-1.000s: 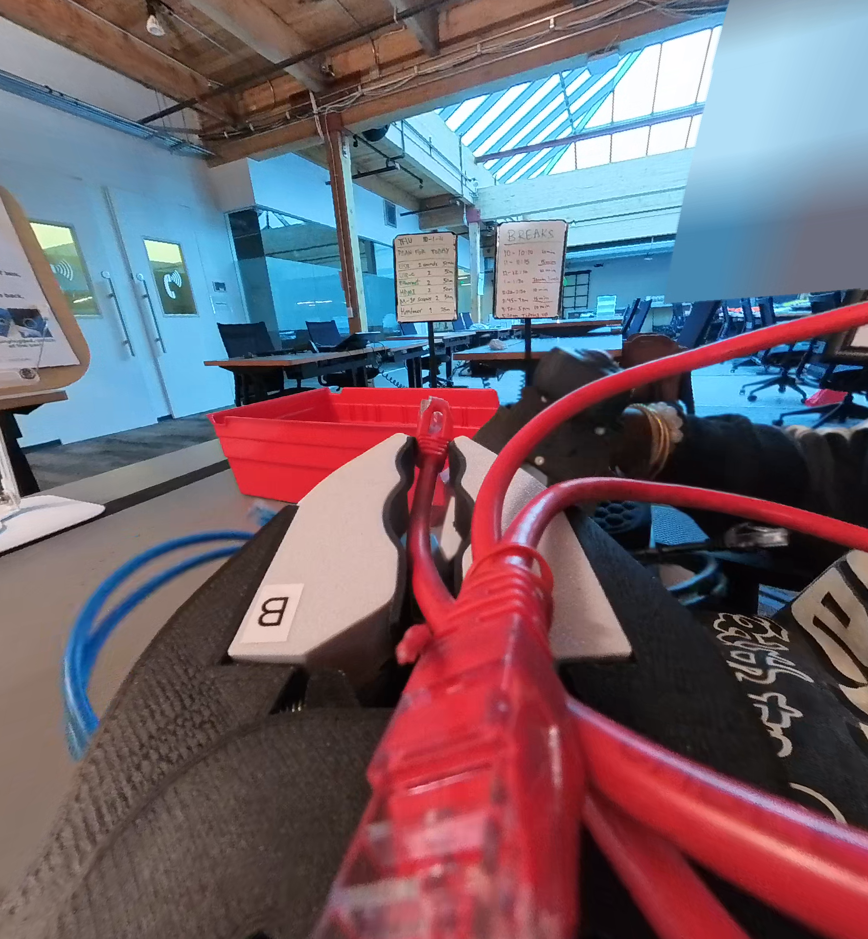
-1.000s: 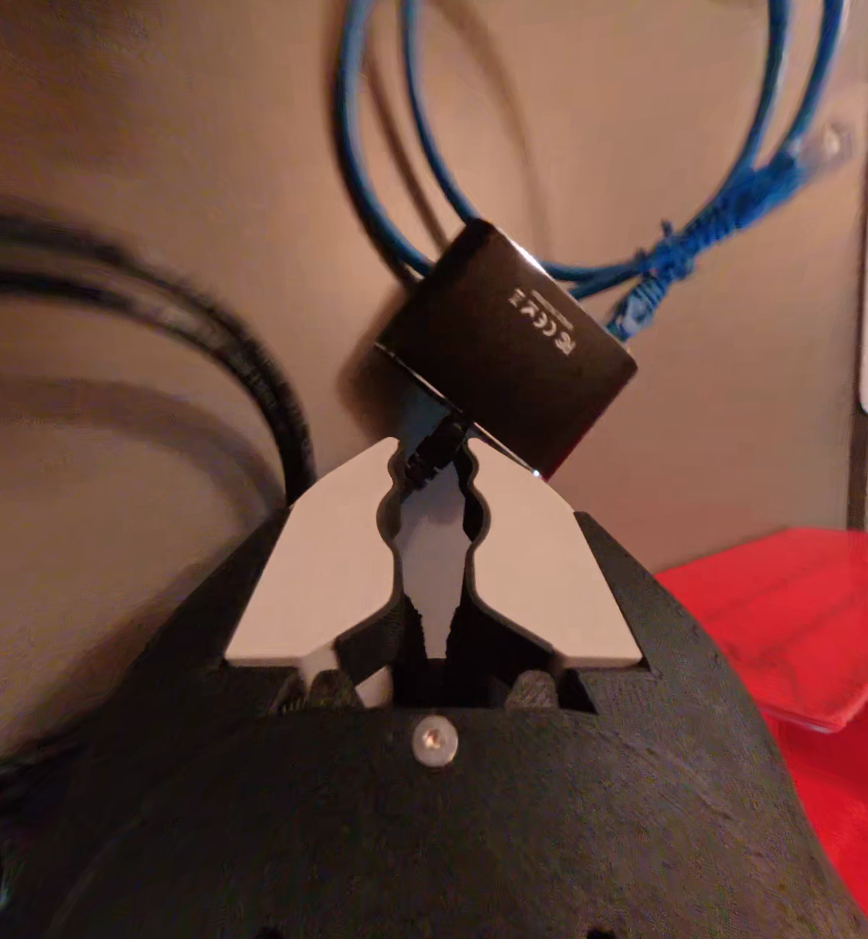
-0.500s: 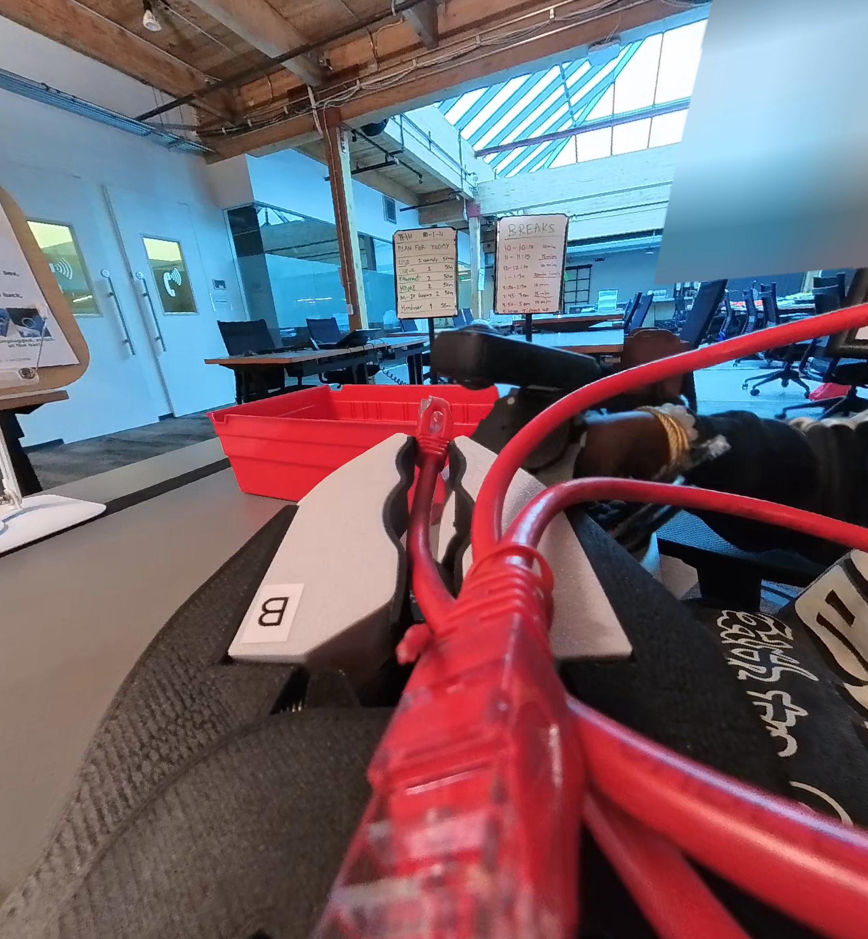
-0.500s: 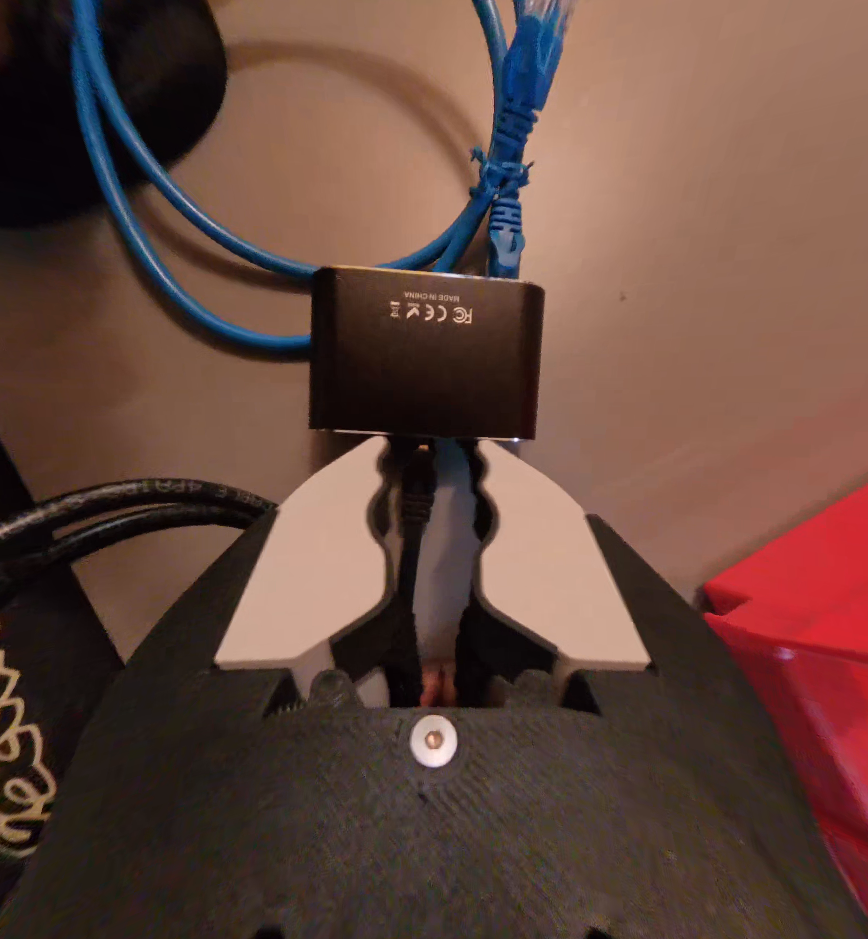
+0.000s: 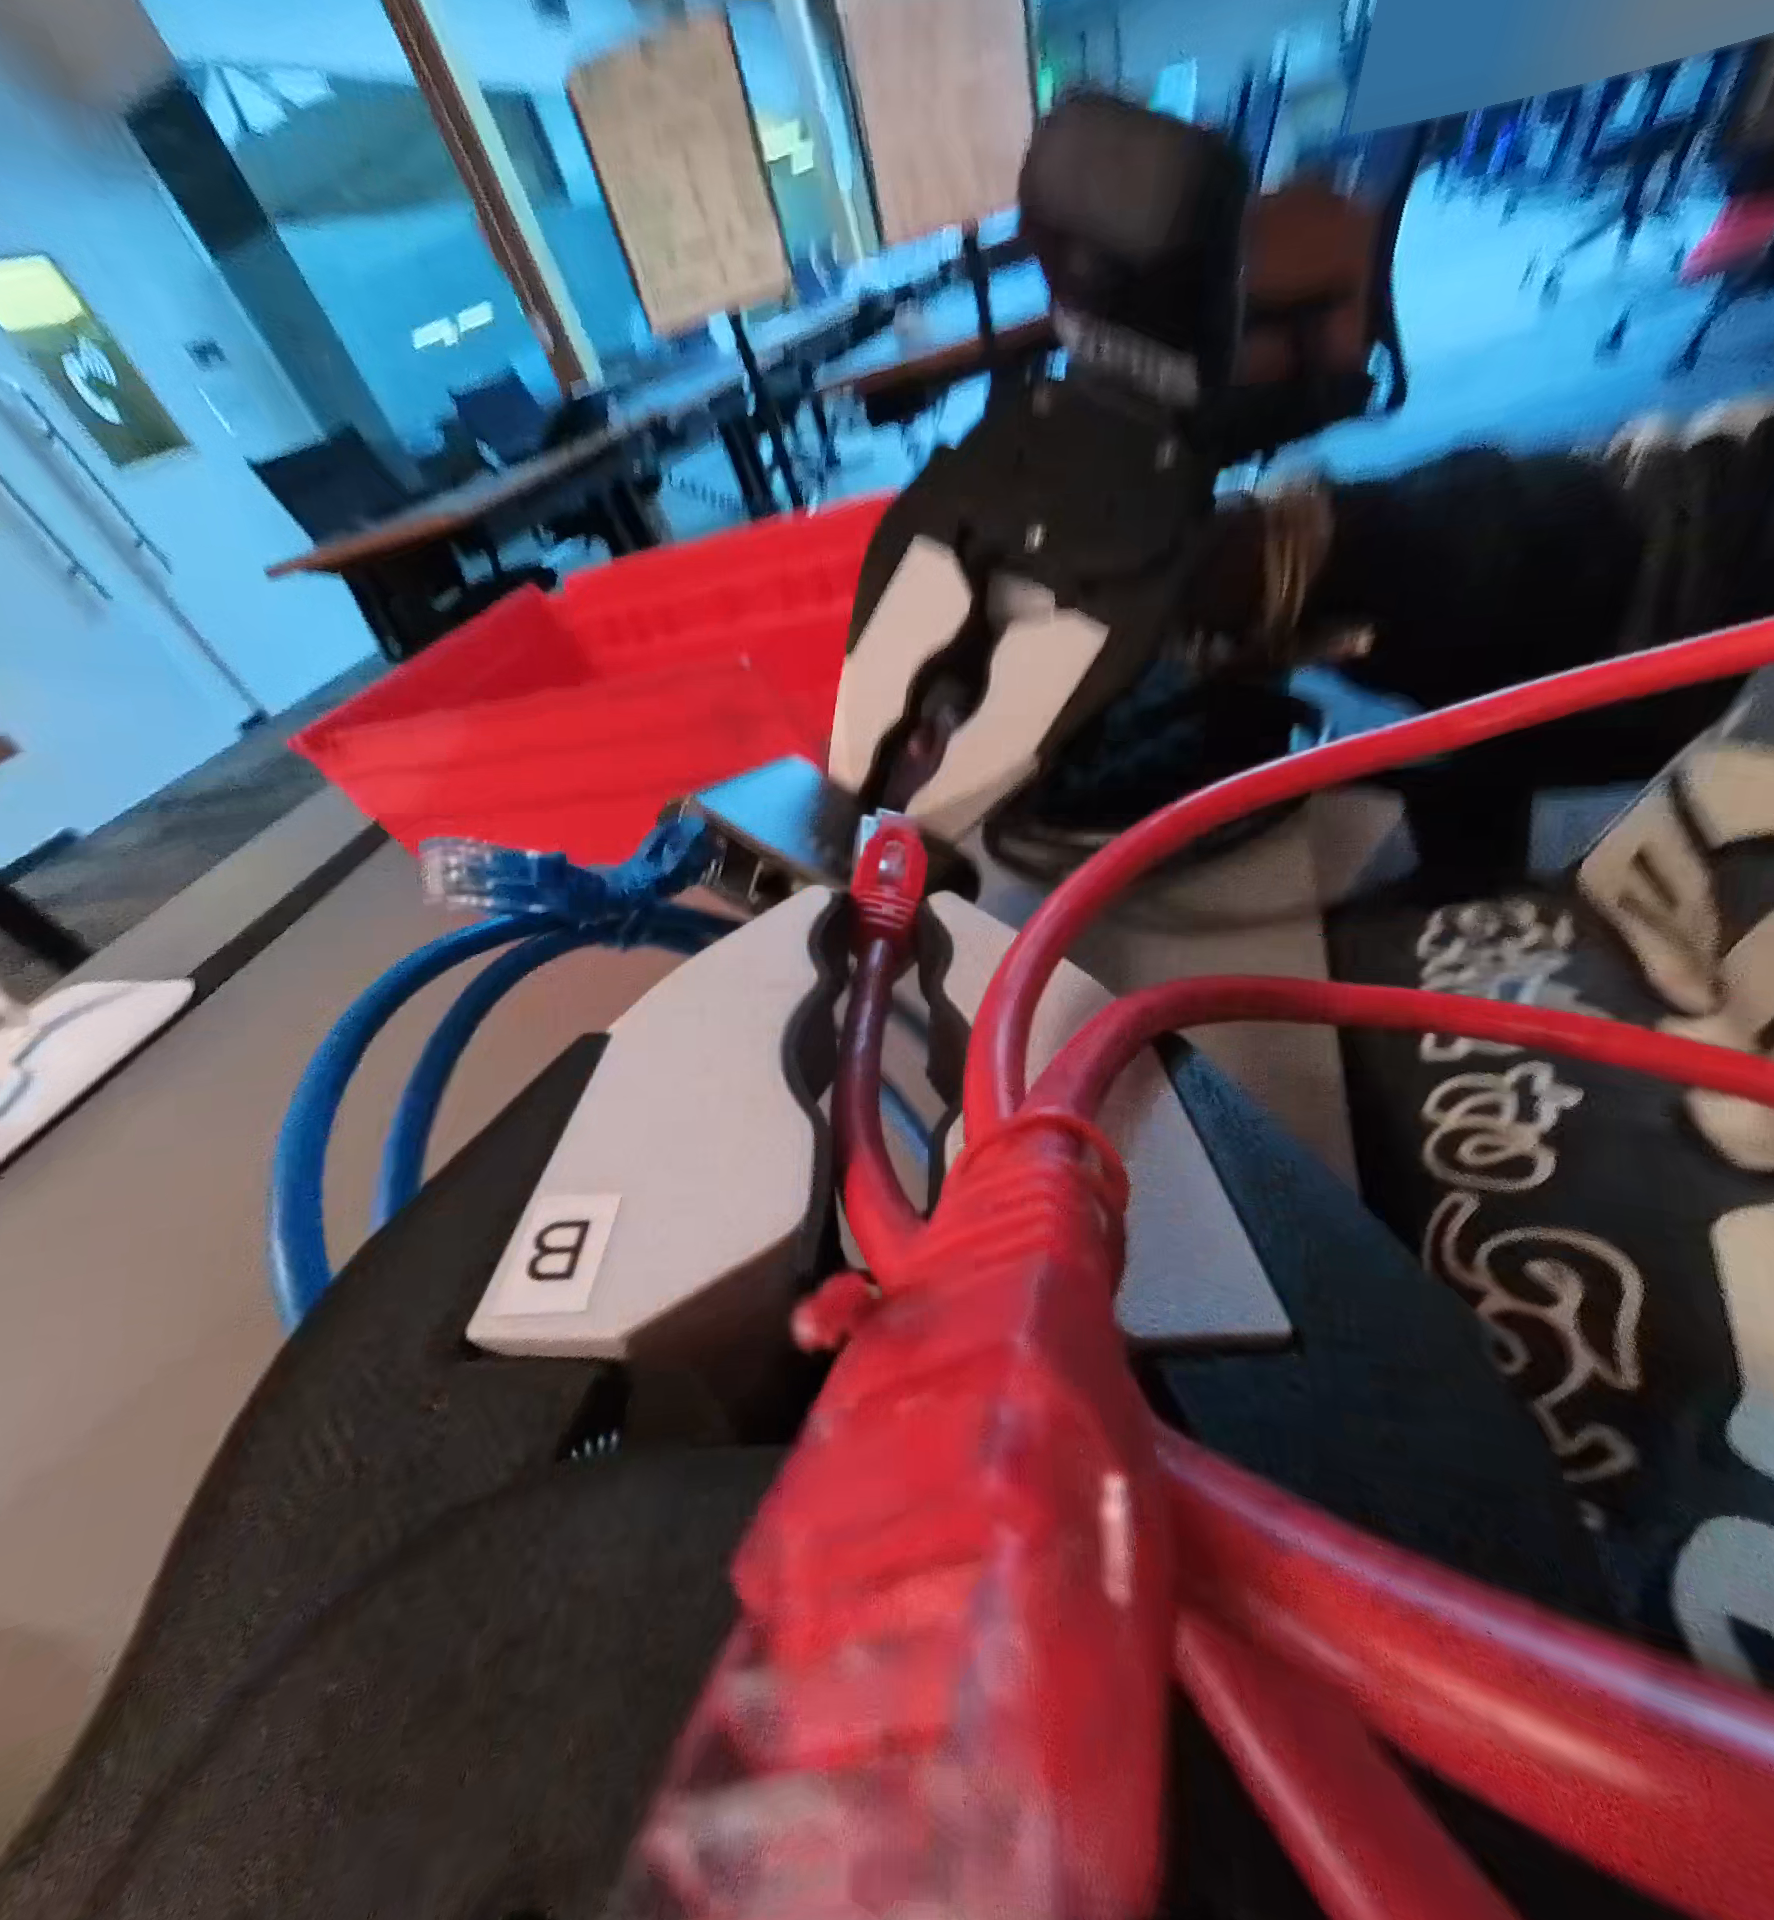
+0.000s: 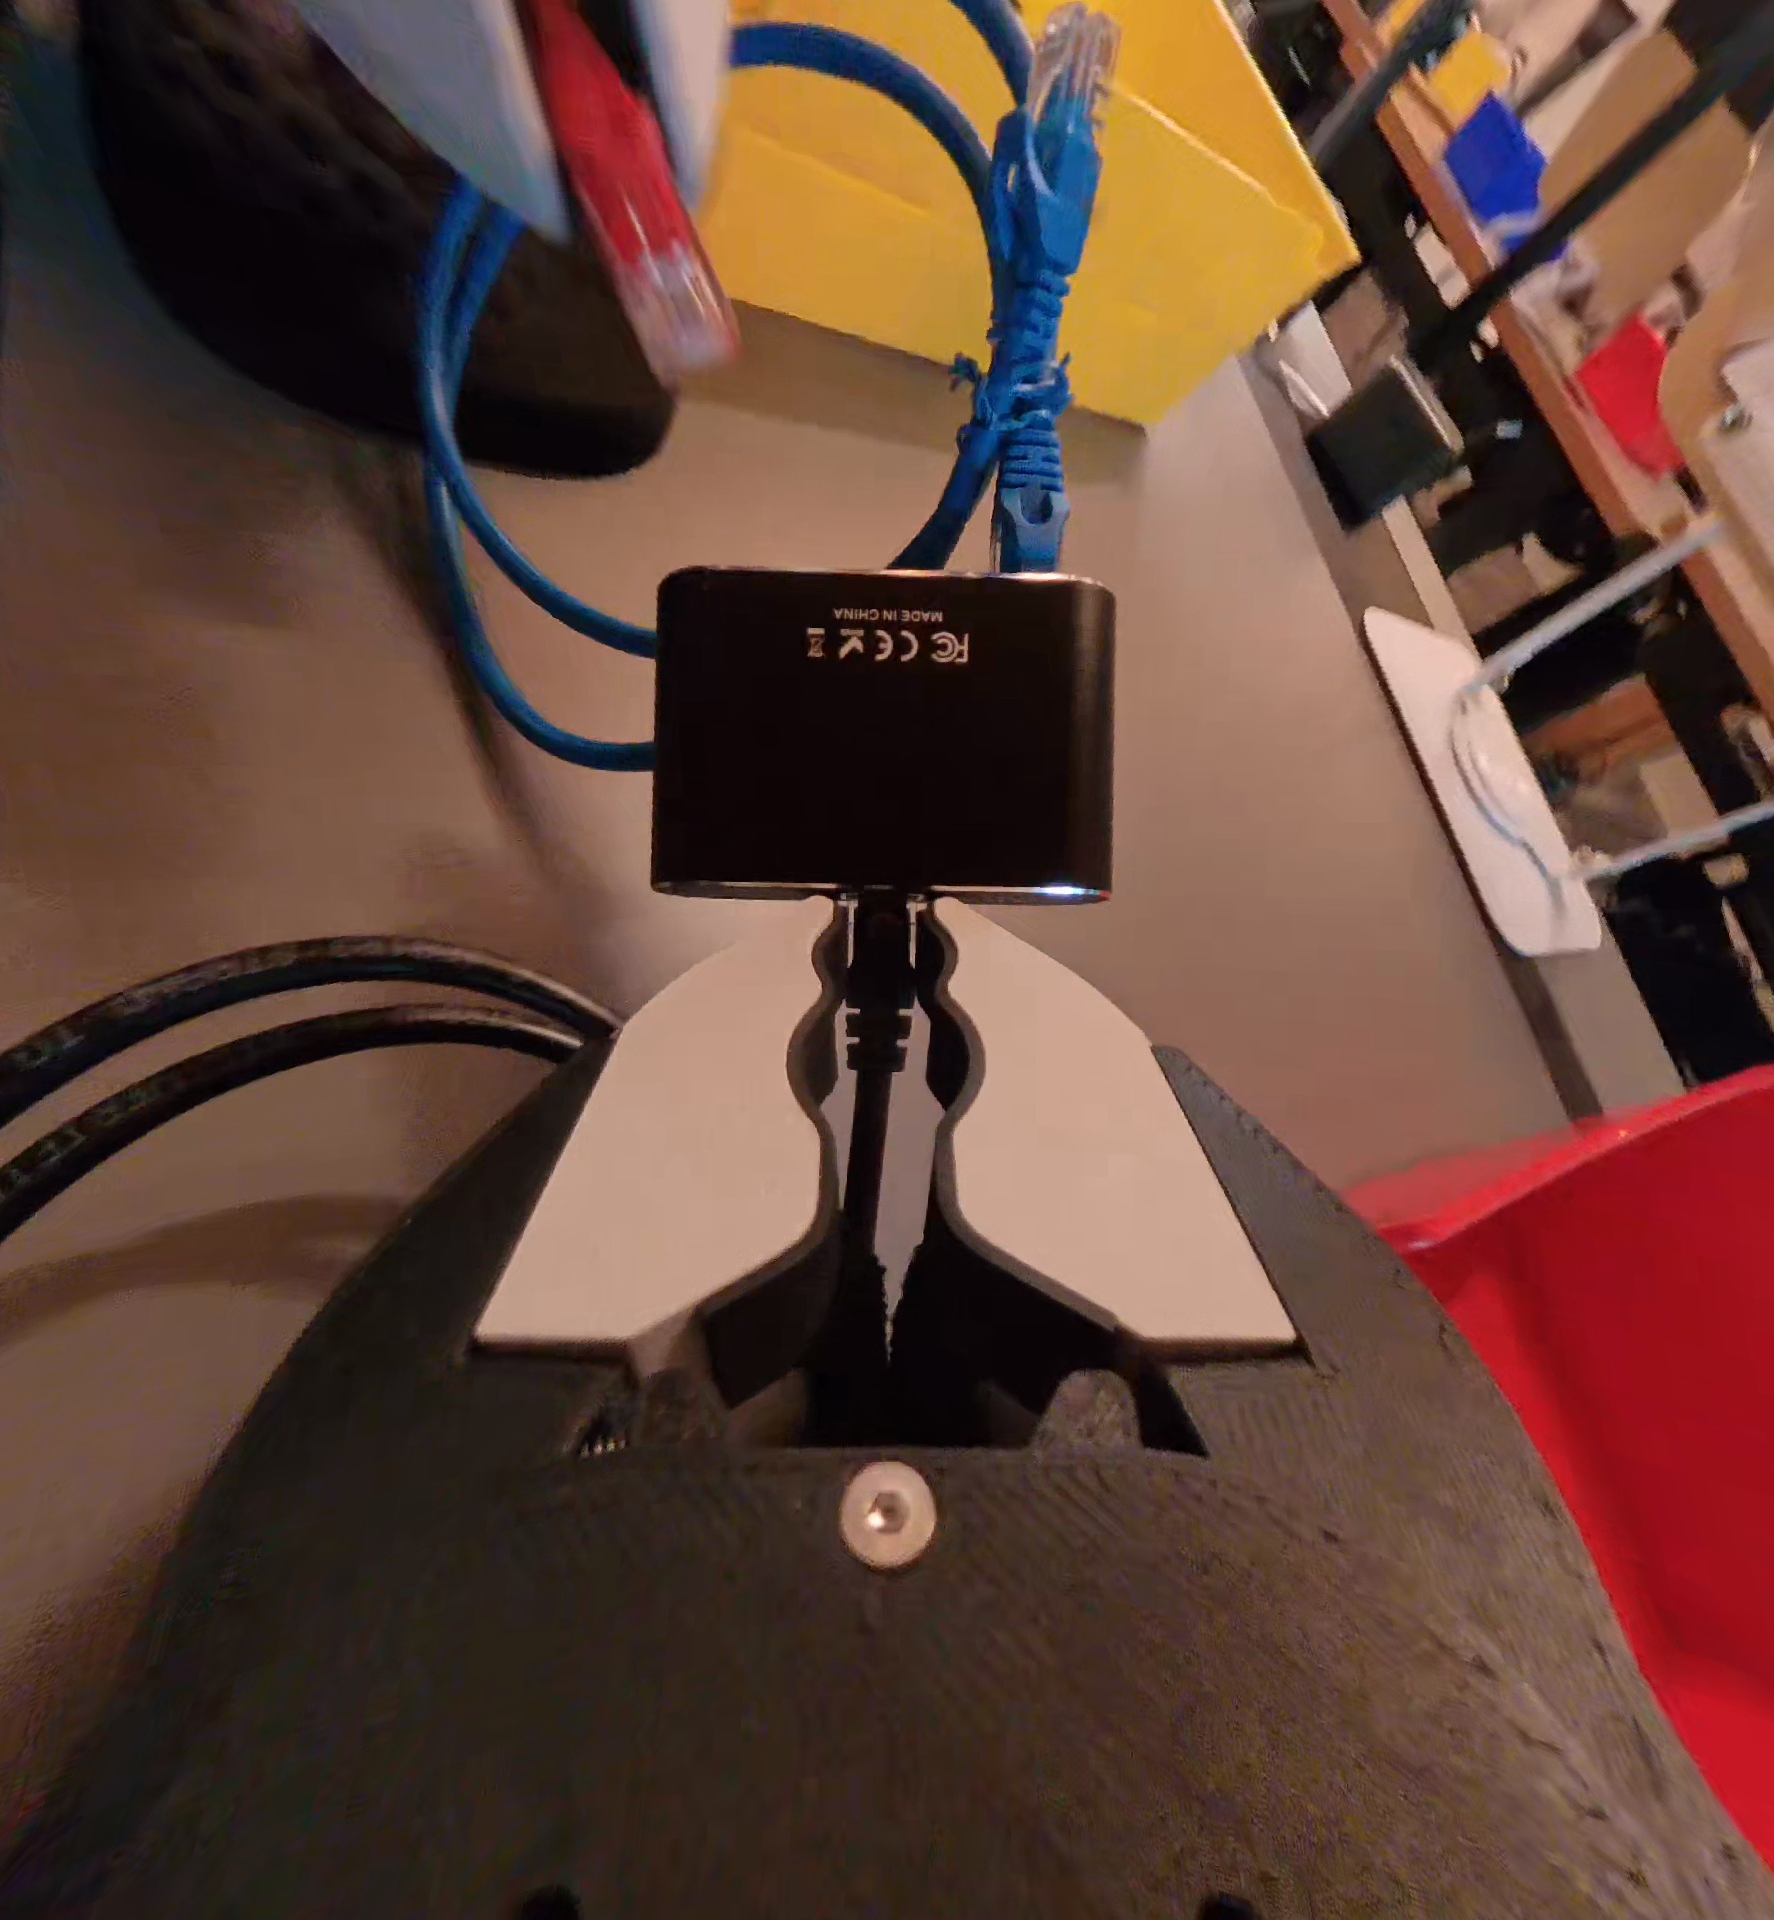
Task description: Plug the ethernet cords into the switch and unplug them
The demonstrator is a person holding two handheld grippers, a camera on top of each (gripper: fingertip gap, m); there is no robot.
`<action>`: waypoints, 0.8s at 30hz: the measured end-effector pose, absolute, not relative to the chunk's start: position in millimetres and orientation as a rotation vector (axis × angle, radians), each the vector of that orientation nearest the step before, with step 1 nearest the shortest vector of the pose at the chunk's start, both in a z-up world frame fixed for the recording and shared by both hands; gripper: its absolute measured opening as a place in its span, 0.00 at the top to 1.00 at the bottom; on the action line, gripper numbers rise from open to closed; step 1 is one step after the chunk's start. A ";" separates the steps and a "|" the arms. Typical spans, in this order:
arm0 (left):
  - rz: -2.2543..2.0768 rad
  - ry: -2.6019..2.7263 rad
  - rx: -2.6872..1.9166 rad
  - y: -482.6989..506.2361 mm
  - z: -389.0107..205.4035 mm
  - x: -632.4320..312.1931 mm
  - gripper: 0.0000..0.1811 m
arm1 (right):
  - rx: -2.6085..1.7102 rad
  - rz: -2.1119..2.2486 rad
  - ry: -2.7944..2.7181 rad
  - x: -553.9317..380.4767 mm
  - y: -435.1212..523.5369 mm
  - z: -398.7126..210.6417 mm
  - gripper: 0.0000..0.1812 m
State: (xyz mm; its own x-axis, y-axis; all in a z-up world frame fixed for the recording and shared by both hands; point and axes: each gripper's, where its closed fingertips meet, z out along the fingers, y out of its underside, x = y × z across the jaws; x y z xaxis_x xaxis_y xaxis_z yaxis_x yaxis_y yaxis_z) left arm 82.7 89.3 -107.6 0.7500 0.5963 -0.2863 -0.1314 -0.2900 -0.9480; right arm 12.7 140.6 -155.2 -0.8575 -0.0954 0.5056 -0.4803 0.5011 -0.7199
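Note:
My left gripper (image 5: 888,914) is shut on a red ethernet cord, whose plug (image 5: 888,868) sticks out past the fingertips. The cord's other red plug (image 5: 914,1558) lies across the gripper body. My right gripper (image 6: 880,935) is shut on a black cable (image 6: 875,1039) that enters the near side of the black switch (image 6: 883,727), which it holds above the table. In the left wrist view the switch (image 5: 769,810) is just beyond the red plug. A blue cord (image 6: 1028,312) lies behind the switch, one end at its far side. I cannot tell if it is seated.
A red bin (image 5: 602,717) stands beyond the switch and also shows in the right wrist view (image 6: 1641,1351). A yellow bin (image 6: 1174,208) is at the far side. A white stand base (image 6: 1475,779) sits near the table edge. A person's patterned clothing (image 5: 1485,1143) is at right. Tip to tip, the grippers are about 11 cm apart.
The left gripper has tipped down toward the table, bringing the red plug close to the switch. The right gripper has brought the switch in front of it. The left gripper now shows in the right wrist view.

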 end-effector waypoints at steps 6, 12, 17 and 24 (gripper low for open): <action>0.690 -0.362 -1.814 92.7 -128.6 78.8 0.94 | 0.643 1.430 -2.291 27.9 147.5 -149.6 0.94; 0.747 -0.246 -1.885 97.9 -135.7 85.0 0.94 | 0.737 1.434 -2.260 38.3 150.7 -144.5 0.94; 0.663 -0.218 -1.852 99.2 -132.0 92.6 0.93 | 0.782 1.361 -2.232 38.5 151.4 -146.7 0.93; 0.665 -0.234 -1.878 102.4 -135.7 91.7 0.94 | 0.859 1.269 -2.213 38.8 150.7 -143.8 0.93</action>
